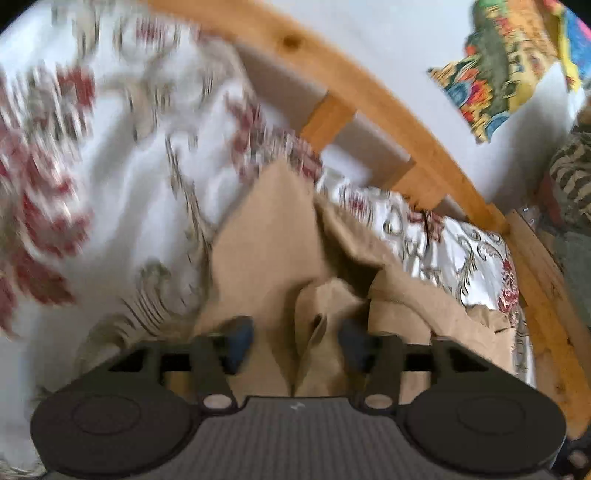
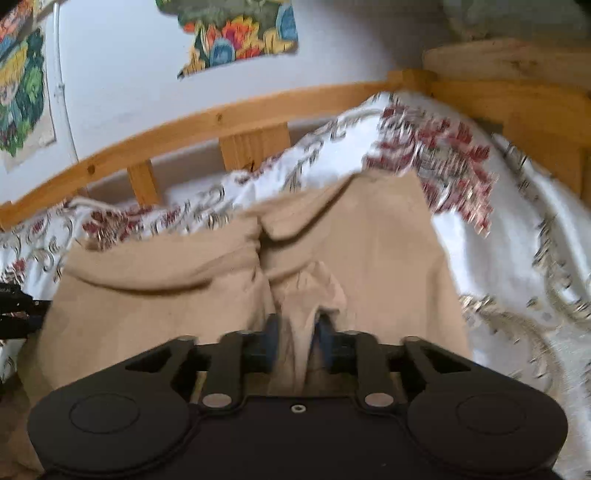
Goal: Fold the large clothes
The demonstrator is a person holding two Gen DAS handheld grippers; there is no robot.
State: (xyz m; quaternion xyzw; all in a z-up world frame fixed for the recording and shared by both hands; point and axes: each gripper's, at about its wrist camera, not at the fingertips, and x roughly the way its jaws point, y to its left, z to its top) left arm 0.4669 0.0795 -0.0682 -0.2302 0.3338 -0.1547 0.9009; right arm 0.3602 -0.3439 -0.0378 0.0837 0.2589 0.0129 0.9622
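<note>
- Beige fabric, a large garment (image 2: 354,243), lies rumpled on a white bedspread (image 2: 491,258) printed with red flowers and grey scrolls.
- From the right wrist view, the garment spreads forward from the right gripper (image 2: 297,338), with a rolled fold across its left half and a seam running up the middle.
- The right gripper's two blue-padded fingers (image 2: 271,338) stand a little apart, with a pale bunched ridge of the garment rising between them; the cloth fills the gap, but blur hides whether the pads actually press on it.
- In the left wrist view, the same garment (image 1: 266,240) sits in creased peaks in front of the left gripper (image 1: 295,343).
- The left gripper's fingers (image 1: 240,343) are spread wide; a narrow fold of cloth stands in the gap, clear of both pads.
- A wooden bed rail (image 1: 369,92) with short slats runs behind the bedspread, against a pale wall (image 2: 129,74).
- Colourful cartoon posters (image 2: 240,33) hang on that wall.
- At the far right of the left view a striped cloth (image 1: 572,173) shows beyond the bed frame; its shape is unclear.
- Much of the bedspread is smeared by motion blur in both views.
</note>
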